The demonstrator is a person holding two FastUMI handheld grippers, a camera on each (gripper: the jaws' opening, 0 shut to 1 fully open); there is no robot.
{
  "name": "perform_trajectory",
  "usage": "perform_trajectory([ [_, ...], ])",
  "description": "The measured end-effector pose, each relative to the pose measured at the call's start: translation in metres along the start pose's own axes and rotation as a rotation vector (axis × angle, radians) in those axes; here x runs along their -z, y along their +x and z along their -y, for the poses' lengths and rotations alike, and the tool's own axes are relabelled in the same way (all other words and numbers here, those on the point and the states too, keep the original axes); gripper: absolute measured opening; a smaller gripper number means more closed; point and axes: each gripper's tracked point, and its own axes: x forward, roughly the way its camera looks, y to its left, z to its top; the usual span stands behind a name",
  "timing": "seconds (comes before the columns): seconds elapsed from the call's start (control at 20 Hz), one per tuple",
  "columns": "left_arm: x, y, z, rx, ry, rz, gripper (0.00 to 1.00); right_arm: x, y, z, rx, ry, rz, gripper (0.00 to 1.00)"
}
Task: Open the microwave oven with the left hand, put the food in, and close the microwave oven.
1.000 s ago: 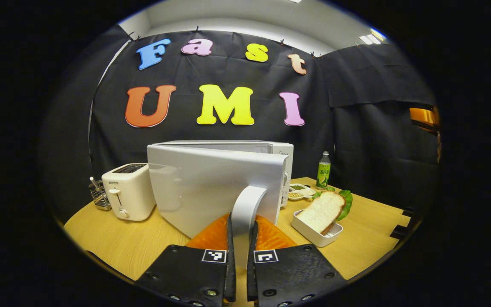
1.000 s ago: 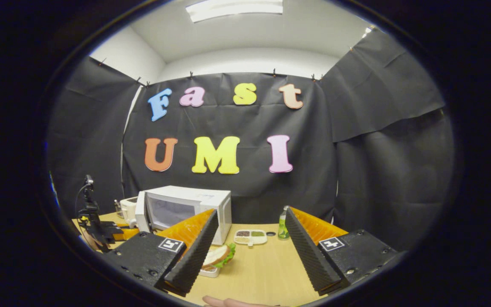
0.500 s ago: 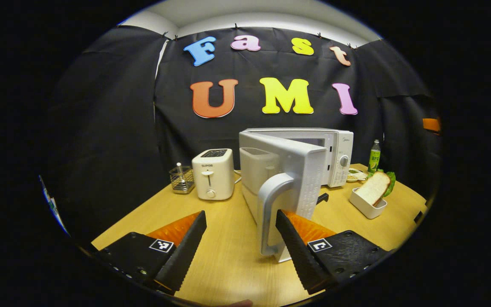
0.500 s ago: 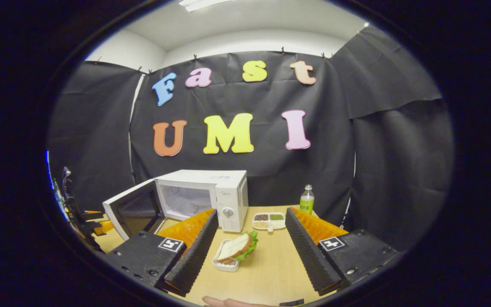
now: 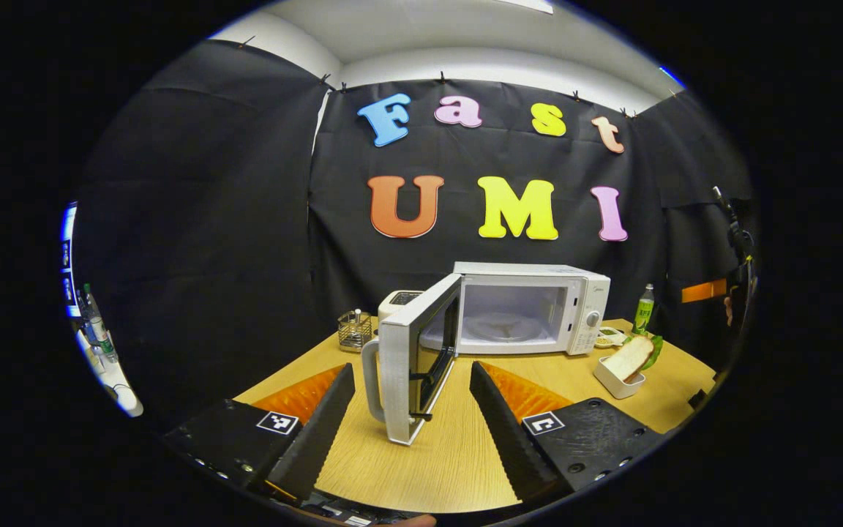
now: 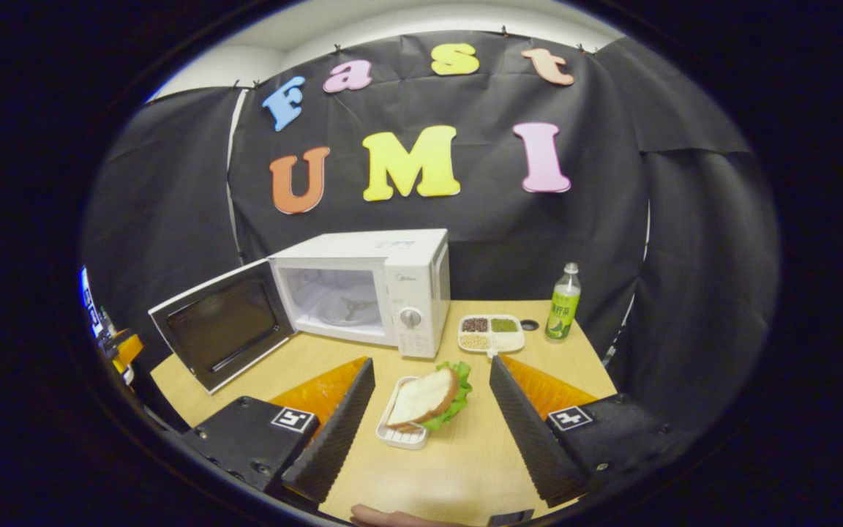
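Observation:
The white microwave (image 5: 531, 307) stands at the back of the table with its door (image 5: 418, 359) swung wide open and the cavity with its glass plate showing. My left gripper (image 5: 411, 369) is open, drawn back from the door handle (image 5: 369, 380) and touching nothing. A bread-and-lettuce sandwich (image 6: 425, 399) rests in a small white tray (image 6: 401, 433) in front of the microwave (image 6: 363, 289). My right gripper (image 6: 432, 364) is open, and the sandwich lies just ahead between its two fingers, untouched. The open door (image 6: 220, 333) stands to the left in that view.
A toaster (image 5: 398, 298) and a wire basket (image 5: 354, 329) stand left of the microwave. To its right are a divided seasoning dish (image 6: 491, 333) and a green bottle (image 6: 562, 304). The wooden table (image 6: 451, 476) has bare room in front of the tray.
My left gripper let go of the door handle, opened and pulled back, and the door swung fully open. My right gripper moved down and in toward the sandwich.

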Motion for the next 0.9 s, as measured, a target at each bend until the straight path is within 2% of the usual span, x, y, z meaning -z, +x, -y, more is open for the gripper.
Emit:
perform_trajectory([
  [0.05,-0.006,-0.004,0.001,-0.001,0.005,0.011,0.84,0.003,0.006,0.001,-0.01,0.014,-0.033,0.92],
  [0.1,-0.011,-0.007,0.003,-0.003,0.006,0.017,0.95,0.007,0.012,0.001,-0.029,0.03,-0.066,1.0],
  [0.25,-0.019,-0.013,0.013,0.01,-0.007,0.024,0.95,0.012,0.029,0.002,-0.087,0.089,-0.16,1.0],
  [0.3,-0.022,-0.016,0.015,0.007,-0.007,0.025,0.95,0.015,0.034,0.004,-0.099,0.103,-0.194,0.92],
  [0.35,-0.024,-0.016,0.019,0.006,-0.007,0.028,0.95,0.017,0.042,0.009,-0.108,0.118,-0.221,1.0],
  [0.5,-0.034,-0.023,0.032,0.014,-0.023,0.046,0.95,0.03,0.067,0.025,-0.128,0.182,-0.331,1.0],
  [0.55,-0.039,-0.024,0.036,0.017,-0.028,0.055,0.95,0.033,0.075,0.03,-0.139,0.218,-0.364,0.99],
  [0.6,-0.042,-0.026,0.042,0.024,-0.026,0.062,0.95,0.041,0.081,0.034,-0.159,0.253,-0.4,0.88],
  [0.65,-0.043,-0.026,0.047,0.03,-0.021,0.069,0.95,0.047,0.087,0.036,-0.184,0.291,-0.431,0.87],
  [0.7,-0.045,-0.027,0.052,0.032,-0.014,0.073,0.95,0.054,0.094,0.038,-0.204,0.32,-0.467,0.97],
  [0.75,-0.046,-0.027,0.056,0.037,-0.005,0.074,0.95,0.061,0.101,0.04,-0.217,0.34,-0.497,0.84],
  [0.85,-0.045,-0.028,0.064,0.042,0.011,0.069,0.95,0.072,0.108,0.037,-0.28,0.361,-0.557,0.83],
  [0.9,-0.044,-0.027,0.067,0.045,0.017,0.063,0.95,0.077,0.11,0.034,-0.318,0.377,-0.587,0.94],
])
